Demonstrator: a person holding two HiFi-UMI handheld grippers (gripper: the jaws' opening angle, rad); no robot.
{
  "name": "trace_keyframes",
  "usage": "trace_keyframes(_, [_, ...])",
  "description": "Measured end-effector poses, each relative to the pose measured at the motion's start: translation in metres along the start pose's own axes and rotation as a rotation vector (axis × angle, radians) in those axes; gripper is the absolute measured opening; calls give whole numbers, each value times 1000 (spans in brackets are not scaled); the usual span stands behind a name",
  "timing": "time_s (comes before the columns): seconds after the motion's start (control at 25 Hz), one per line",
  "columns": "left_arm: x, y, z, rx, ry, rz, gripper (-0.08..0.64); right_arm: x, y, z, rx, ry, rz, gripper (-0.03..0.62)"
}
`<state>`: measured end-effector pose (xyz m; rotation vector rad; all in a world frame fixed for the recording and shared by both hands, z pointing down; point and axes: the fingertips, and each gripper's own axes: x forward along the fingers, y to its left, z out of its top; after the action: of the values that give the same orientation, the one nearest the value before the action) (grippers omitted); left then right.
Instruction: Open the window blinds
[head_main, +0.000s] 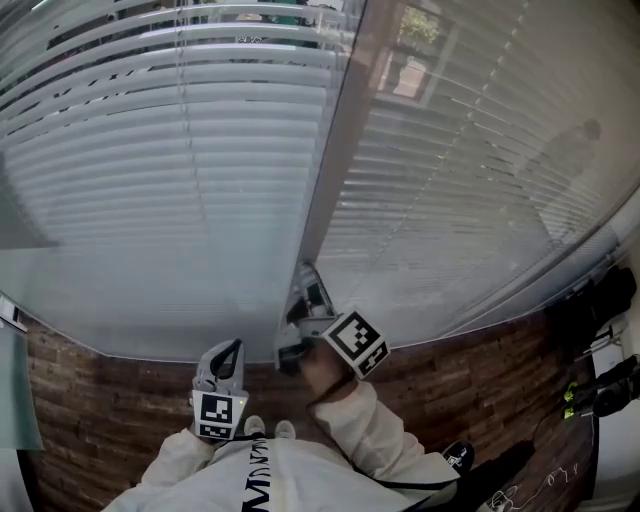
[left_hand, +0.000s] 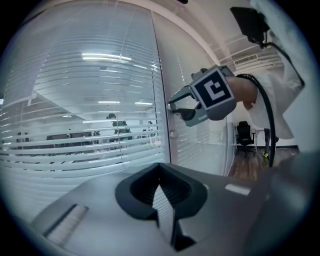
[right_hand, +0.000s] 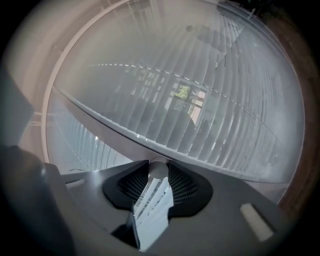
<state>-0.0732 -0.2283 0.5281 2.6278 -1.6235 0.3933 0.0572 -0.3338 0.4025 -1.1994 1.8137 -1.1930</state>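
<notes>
Pinching a small white knob (right_hand: 157, 171), the fingers (right_hand: 187, 187) of the right gripper (left_hand: 175, 106) stand partway apart, one on each side of it, holding it. The knob sticks straight out of the upright frame post (head_main: 335, 150) between two glass panes, its axis level and pointing back along the gripper. A second small knob (left_hand: 173, 134) sits on the same post just below.

The left blind (head_main: 200, 150) and the right blind (head_main: 470, 160) hang behind the glass on either side of the post. Their slats run level, long axis across each pane from the post outward. The left blind's slats are tilted enough in a band to show a lit office beyond. The right blind looks paler and more nearly closed.

The left gripper (head_main: 232, 350) is held low, close to the person's white sleeve (head_main: 170, 465) and back from the glass. It points at the left blind, its fingers (left_hand: 165, 210) brought together with nothing between them.
</notes>
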Motion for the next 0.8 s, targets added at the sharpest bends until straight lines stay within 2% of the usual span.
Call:
trace_keyframes(0.2, [-2, 3, -1, 3, 4, 5, 0, -1, -4, 0, 196, -24, 36, 126])
trace_keyframes(0.48, [-3, 6, -3, 9, 9, 14, 0, -2, -12, -2, 562, -55, 102, 124])
trace_keyframes(0.64, [-5, 7, -3, 11, 14, 22, 0, -2, -13, -3, 676, -75, 138, 124])
trace_keyframes(0.8, [-5, 9, -3, 14, 16, 30, 0, -1, -14, -4, 731, -82, 146, 124])
